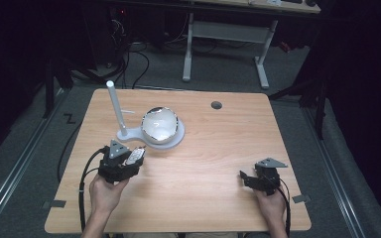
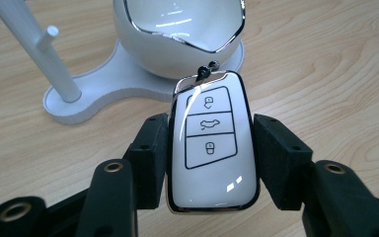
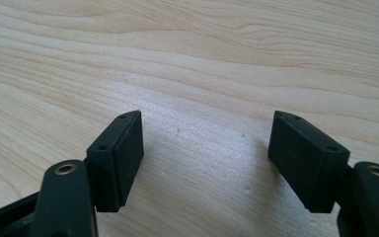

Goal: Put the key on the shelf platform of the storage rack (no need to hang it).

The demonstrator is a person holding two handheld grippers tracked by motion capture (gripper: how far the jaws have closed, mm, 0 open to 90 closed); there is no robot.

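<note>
Left claw point(image 2: 212, 163) clamps white car key fob point(image 2: 211, 148) by its edges, just near of the white bowl stand point(image 2: 123, 74). Right claw point(image 3: 207, 163) open, empty, over tabletop point(image 3: 202, 59). Risk: glossy fob slipping from the pads, or knocking the bowl rim.

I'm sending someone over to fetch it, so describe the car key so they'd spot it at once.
Start at the wooden table and find the white stand with its egg-shaped bowl and upright post. Just in front of it, the left hand-held gripper clamps the car key by its sides. It is a glossy white fob, chrome-edged, with three outlined buttons.
</note>
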